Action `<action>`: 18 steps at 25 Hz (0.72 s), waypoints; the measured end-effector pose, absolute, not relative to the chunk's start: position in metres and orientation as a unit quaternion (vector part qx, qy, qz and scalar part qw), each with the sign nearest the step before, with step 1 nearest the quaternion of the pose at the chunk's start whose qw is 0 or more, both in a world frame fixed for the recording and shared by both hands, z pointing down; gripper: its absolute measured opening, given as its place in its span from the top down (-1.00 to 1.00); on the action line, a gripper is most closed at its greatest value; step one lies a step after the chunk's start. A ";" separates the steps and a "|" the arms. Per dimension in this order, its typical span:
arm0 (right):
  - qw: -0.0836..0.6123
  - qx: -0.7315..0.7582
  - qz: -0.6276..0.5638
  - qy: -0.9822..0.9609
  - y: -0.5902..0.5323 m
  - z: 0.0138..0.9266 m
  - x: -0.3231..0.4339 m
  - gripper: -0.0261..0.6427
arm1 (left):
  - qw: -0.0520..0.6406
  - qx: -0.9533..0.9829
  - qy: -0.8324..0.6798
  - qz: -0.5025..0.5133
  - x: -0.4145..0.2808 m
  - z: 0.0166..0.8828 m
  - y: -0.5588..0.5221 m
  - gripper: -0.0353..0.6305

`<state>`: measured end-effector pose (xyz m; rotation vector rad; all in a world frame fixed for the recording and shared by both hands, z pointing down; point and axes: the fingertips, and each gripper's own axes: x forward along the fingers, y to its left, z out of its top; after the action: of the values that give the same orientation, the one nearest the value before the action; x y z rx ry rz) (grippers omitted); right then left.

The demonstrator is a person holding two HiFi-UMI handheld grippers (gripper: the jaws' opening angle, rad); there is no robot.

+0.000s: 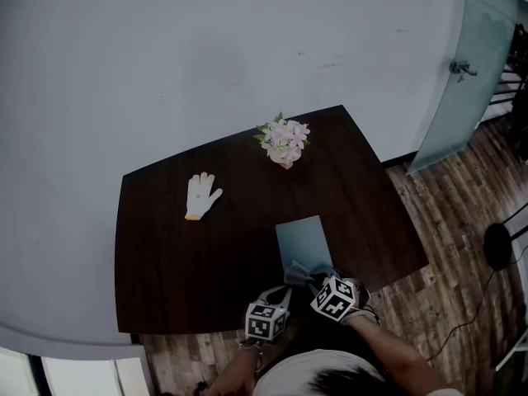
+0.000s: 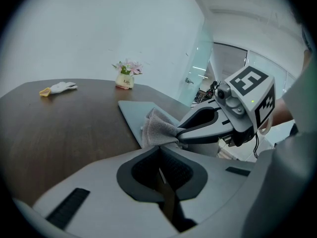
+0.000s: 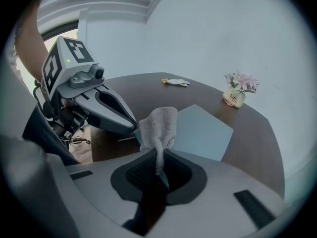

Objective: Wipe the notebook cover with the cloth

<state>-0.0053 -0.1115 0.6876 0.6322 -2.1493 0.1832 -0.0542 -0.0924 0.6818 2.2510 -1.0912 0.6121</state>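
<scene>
1. Head view: The bench (image 1: pixel 165 254) is dark wood and stands against a pale wall.
2. Head view: The notebook (image 1: pixel 304 239) lies flat near the front edge of the bench, cover up.
3. Head view: The cloth (image 1: pixel 297 272) sits bunched at the near edge of the notebook.
4. Head view: The left tool (image 1: pixel 283 294) and the right tool (image 1: pixel 316 280) are close together at that edge, left of and right of the cloth.
5. Head view: A white glove (image 1: pixel 201 195) lies well apart to the left. A pot of flowers (image 1: pixel 285 141) stands near the back edge.
6. Left gripper view: The left tool jaws are clenched together, with their tips at the near edge of the notebook. Whether they pinch that edge cannot be told.
7. Left gripper view: The cloth rises just ahead of the tips, held from the right by the right tool.
8. Right gripper view: The right tool jaws are clamped on the lower end of the cloth.
9. Right gripper view: The cloth stands up from the jaws and folds over at the top, in front of the near corner of the notebook.
10. Right gripper view: The left tool tips point at that same corner from the left, just beside the cloth.
11. Right gripper view: The glove and flowers are beyond the notebook, towards the far edge of the bench.
</scene>
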 end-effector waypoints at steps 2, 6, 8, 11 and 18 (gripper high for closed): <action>0.433 0.261 0.074 -0.860 -0.112 0.688 0.001 0.78 | 0.279 0.839 -0.407 0.230 -0.054 0.682 -0.092 0.84; 0.432 0.276 0.079 -0.855 -0.113 0.688 0.015 0.78 | 0.273 0.841 -0.403 0.237 -0.052 0.682 -0.091 0.84; 0.432 0.282 0.081 -0.853 -0.113 0.688 0.021 0.78 | 0.270 0.842 -0.401 0.240 -0.051 0.682 -0.091 0.84; 0.431 0.290 0.083 -0.850 -0.113 0.687 0.029 0.78 | 0.270 0.841 -0.402 0.241 -0.051 0.683 -0.089 0.84; 0.428 0.308 0.089 -0.845 -0.114 0.688 0.046 0.78 | 0.269 0.840 -0.403 0.243 -0.050 0.683 -0.090 0.84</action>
<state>0.0459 -0.1136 0.6883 0.7680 -2.1100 0.2219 -0.0504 -0.0897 0.6833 2.2658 -1.0868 0.6562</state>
